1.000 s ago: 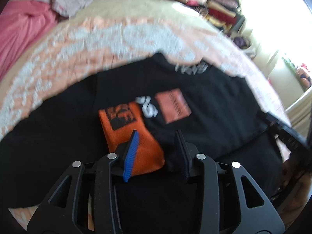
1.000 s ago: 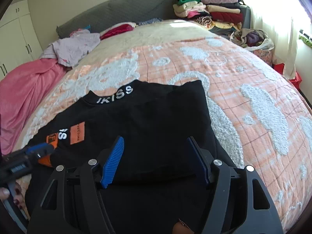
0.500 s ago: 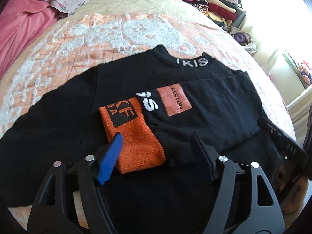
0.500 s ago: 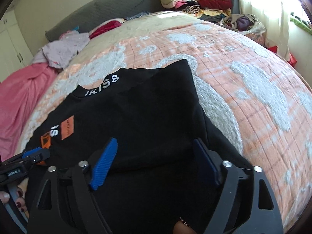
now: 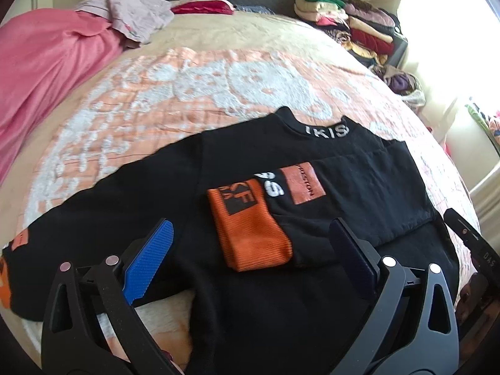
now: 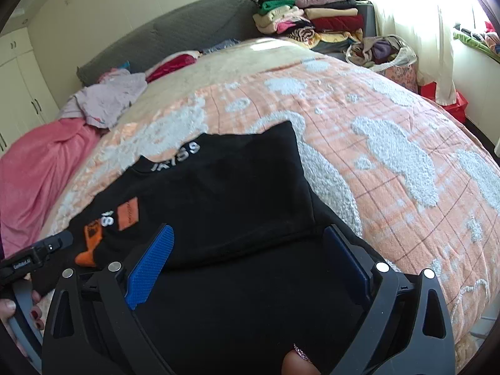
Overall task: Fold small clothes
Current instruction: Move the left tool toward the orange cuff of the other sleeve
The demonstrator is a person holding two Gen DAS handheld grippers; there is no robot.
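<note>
A black sweatshirt [image 5: 237, 162] with a white-lettered collar lies flat on the bed; it also shows in the right wrist view [image 6: 225, 193]. Its right sleeve is folded across the chest, ending in an orange cuff [image 5: 250, 231]. The other sleeve stretches out to the left [image 5: 78, 218]. My left gripper [image 5: 250, 256] is open and empty, hovering just above the cuff. My right gripper [image 6: 250, 259] is open and empty over the sweatshirt's lower right part. The left gripper also shows at the left edge of the right wrist view [image 6: 47, 247].
The bed has an orange and white patterned blanket [image 6: 390, 156]. A pink cover [image 5: 47, 62] and a lilac garment [image 5: 134, 15] lie at the far left. Stacked folded clothes [image 6: 312, 15] and a bag [image 6: 381, 53] stand beyond the bed's far right corner.
My left gripper has opened wide and pulled back from the orange cuff, leaving the sleeve folded on the chest. My right gripper has stayed open and shifted only slightly.
</note>
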